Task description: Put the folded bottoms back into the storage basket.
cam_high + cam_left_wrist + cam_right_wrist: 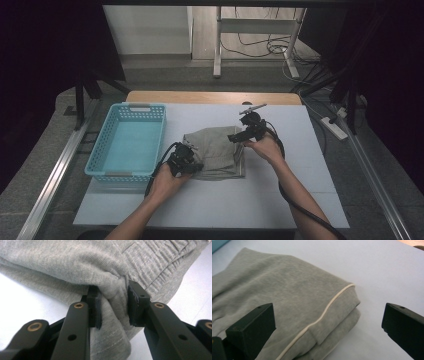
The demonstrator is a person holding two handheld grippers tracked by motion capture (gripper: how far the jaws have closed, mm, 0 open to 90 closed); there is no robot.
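- One grey folded garment point(216, 152) lies mid-table on the white tabletop point(280, 200), just right of one empty blue basket point(131, 142).
- Left gripper point(192, 166): jaws closed on a bunched fold at the garment's near-left edge; the left gripper view shows cloth point(112, 290) pinched between the pads.
- Right gripper point(239, 136): jaws wide open, nothing between them, hovering over the garment's far-right corner; the right gripper view shows a white piping seam point(329, 307) along that folded edge.
- Risk, my read: w/ only one side pinched, a lift could let the fold fall open.
- Risk: the left grip looks shallow, so cloth may slip out.
- Risk: the right jaws may catch just the top layer and peel it.
- Count: 1 garment, 1 basket, 2 grippers, 2 hands.
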